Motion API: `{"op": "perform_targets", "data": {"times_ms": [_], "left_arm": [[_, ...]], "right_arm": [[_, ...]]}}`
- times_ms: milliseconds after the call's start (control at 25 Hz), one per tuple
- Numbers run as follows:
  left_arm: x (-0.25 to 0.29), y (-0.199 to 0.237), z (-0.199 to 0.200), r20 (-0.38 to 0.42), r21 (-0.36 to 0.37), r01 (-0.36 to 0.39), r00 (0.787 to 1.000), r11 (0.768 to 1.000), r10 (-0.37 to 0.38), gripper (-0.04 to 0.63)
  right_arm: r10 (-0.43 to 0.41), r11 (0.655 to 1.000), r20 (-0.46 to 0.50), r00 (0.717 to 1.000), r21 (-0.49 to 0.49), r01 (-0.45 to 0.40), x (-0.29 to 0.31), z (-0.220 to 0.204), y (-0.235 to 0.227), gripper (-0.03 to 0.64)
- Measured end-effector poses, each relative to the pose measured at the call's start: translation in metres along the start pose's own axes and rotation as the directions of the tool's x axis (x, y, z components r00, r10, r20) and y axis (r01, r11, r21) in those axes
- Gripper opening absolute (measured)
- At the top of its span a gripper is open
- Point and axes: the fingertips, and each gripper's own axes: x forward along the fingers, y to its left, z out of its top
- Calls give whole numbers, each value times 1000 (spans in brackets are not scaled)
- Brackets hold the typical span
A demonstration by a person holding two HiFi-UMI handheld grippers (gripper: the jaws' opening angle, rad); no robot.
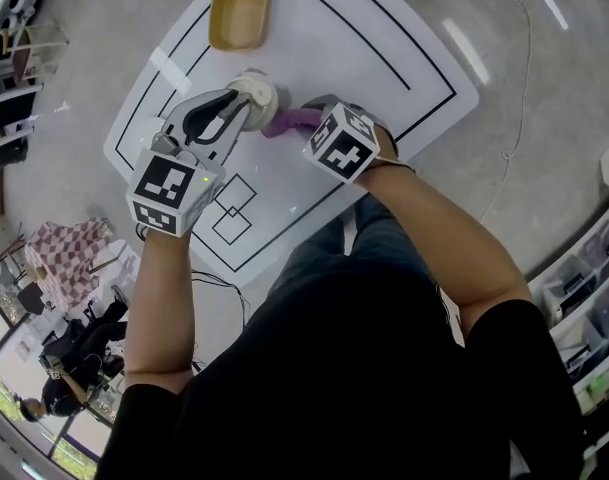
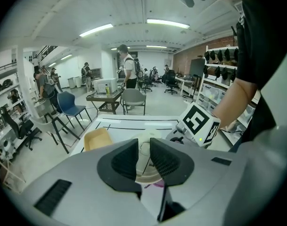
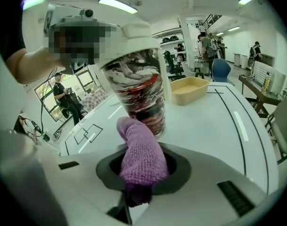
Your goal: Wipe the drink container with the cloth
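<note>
Currently: left gripper (image 2: 143, 157) clamps drink container (image 1: 256, 92); right gripper (image 3: 141, 171) grips cloth (image 1: 287, 122) at its four o'clock; sideways push risks tipping.

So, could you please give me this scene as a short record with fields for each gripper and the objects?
Left gripper: shut on the lid of the white-lidded patterned drink cup
Right gripper: shut on the purple knitted cloth
Cloth: tip at the cup's lower side
Surface: white table with black lines
Also there: shallow tan tray, far end of table
</note>
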Motion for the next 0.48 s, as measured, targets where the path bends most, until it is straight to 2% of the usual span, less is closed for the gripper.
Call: {"op": "perform_targets", "data": {"times_ms": [240, 360, 480], "left_arm": [[-3, -2, 4, -6, 7, 11, 1000, 1000, -11, 94], [-3, -2, 6, -5, 6, 11, 1000, 1000, -11, 94], [-2, -2, 6, -5, 5, 9, 1000, 1000, -9, 94]], "right_arm": [[-37, 996, -34, 999, -84, 34, -57, -20, -8, 78], [-98, 995, -3, 995, -35, 97, -87, -10, -29, 78], [-142, 990, 77, 987, 29, 141, -105, 18, -43, 78]]}}
